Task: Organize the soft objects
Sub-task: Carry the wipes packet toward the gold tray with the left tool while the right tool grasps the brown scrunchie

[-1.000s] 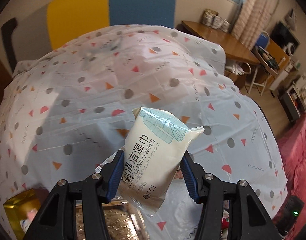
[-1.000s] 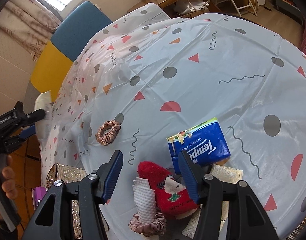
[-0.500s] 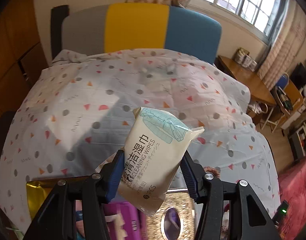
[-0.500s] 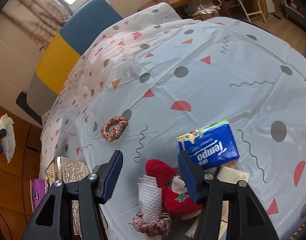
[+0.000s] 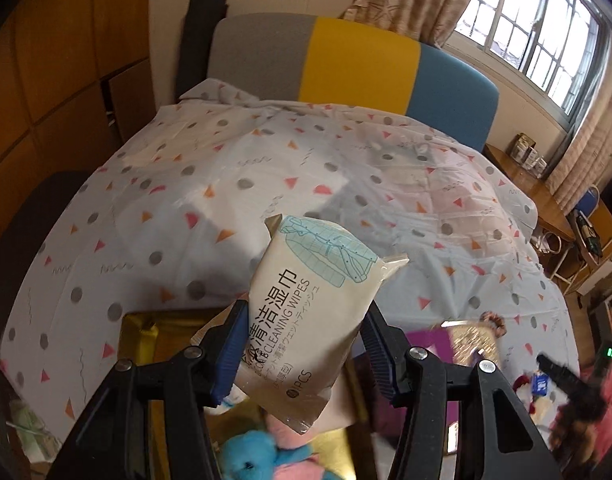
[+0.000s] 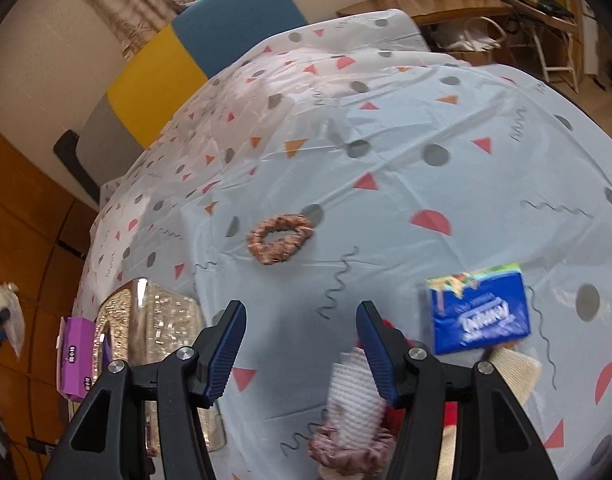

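A: What does the left gripper (image 5: 302, 350) have?

B: It is clamped on the wipes pack (image 5: 310, 320), both blue pads pressed into its sides. The pack's long axis runs from 7 o'clock up to 1 o'clock, its top corner tilted away from the claw. It hangs in the air above the gold box (image 5: 146, 336), which sits at 6 to 8 o'clock under the fingers.

A: So the drop is straight down?

B: I'd judge so. The box already holds a blue plush toy (image 5: 250, 460) and something pink, and the pack sits right over that opening (the left hand is clearly the nearer one for this).

A: And the right gripper (image 6: 300, 348)?

B: Its jaws stand wide apart with nothing between them, over the dotted tablecloth (image 6: 386, 140). The brown scrunchie (image 6: 280, 238) lies at 12 o'clock from it, well apart; the blue tissue pack (image 6: 480, 314) is at 2 o'clock, and a white ribbed cloth (image 6: 354, 404) with a pink scrunchie (image 6: 346, 454) lies at 5 o'clock near the right finger.

A: What has changed in the last second?

B: The left camera has swung back: the box and plush now fill the bottom of its view, where only the cloth showed. The right gripper has drifted toward the brown scrunchie, which now looks larger.
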`<state>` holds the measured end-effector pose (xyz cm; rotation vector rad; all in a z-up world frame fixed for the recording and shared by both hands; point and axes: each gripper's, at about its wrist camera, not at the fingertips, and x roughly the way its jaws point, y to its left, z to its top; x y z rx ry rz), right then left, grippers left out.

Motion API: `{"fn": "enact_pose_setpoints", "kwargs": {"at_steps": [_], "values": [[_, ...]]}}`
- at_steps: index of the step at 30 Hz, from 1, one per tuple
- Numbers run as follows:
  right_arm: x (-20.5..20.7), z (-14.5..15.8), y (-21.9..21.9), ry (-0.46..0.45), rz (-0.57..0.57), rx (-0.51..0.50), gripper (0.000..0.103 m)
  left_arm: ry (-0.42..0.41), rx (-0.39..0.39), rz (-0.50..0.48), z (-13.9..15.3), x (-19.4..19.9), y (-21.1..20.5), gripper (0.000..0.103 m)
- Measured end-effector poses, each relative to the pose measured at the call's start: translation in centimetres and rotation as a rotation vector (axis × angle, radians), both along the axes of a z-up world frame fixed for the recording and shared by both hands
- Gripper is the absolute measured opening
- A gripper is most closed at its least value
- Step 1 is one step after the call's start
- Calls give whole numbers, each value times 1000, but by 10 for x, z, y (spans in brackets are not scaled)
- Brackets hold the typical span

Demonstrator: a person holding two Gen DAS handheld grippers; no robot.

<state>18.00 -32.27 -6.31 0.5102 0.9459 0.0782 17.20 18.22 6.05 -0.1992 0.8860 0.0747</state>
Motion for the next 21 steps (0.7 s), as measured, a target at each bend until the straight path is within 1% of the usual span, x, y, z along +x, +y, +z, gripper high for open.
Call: {"fn": "enact_pose_setpoints", "kwargs": {"at_steps": [2,5,8,11,15,17,21], "values": [[20,-2,7,31,23,-3,63,2,-15,23,-15,-19,15,56],[52,-16,13,102,24,13,64,-15,-38,42,-32,-48,32,56],[79,-37,13,180,-20,19,65,-9,-61,59,-47,-71,44,57],[99,-50,10,210,-79,35,65,-2,-71,87,-61,-92,55,57],[120,-55,12,232,-112,59,65,13,-125,140,-77,-111,73,57],[129,-54,19,230,-100,41,65,22,-143,166,-83,-117,80,57],[144,-57,44,234,-26,-78,65,38,-166,201,-93,-128,89,57]]}}
